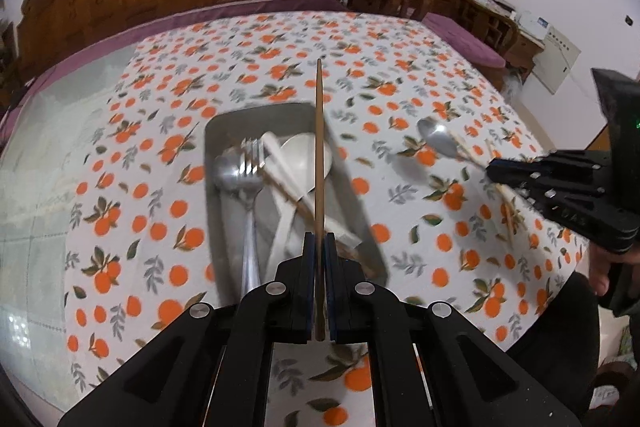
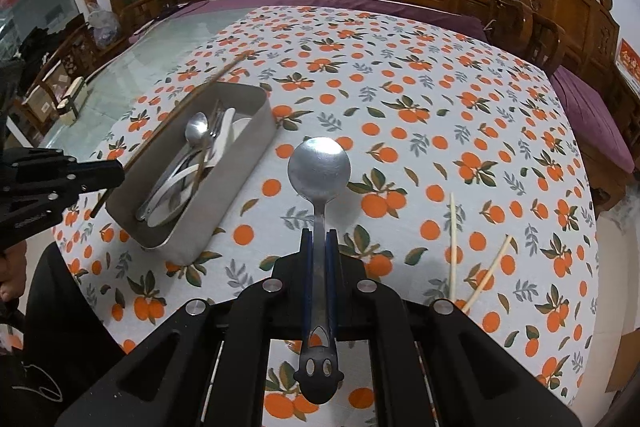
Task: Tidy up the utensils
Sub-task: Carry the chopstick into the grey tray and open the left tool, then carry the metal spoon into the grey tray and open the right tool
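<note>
A long brown wooden chopstick [image 1: 319, 147] is clamped between the closed jaws of the left gripper [image 1: 319, 255], and a round-bowled steel spoon [image 2: 319, 169] is clamped by its handle in the closed jaws of the right gripper [image 2: 319, 247]. The rectangular grey metal tray [image 2: 256, 131] on the orange-patterned tablecloth [image 2: 440, 107] is taken as landmark: the chopstick is held above it, lengthwise, over a fork [image 1: 250, 157], a steel spoon and white spoons already lying inside; the held spoon hangs to the tray's right, above bare cloth. Two pale chopsticks [image 2: 453, 247] lie on the cloth well to the right of the tray, not yet collected. The step in hand is judged to be the placing of both items in the tray. It would be done well if the chopstick were kept parallel to the tray's long walls and lowered before release, so that neither end rests on the rim. Both grippers are pitched steeply downward, the right one entering the left camera's view from the right edge.
</note>
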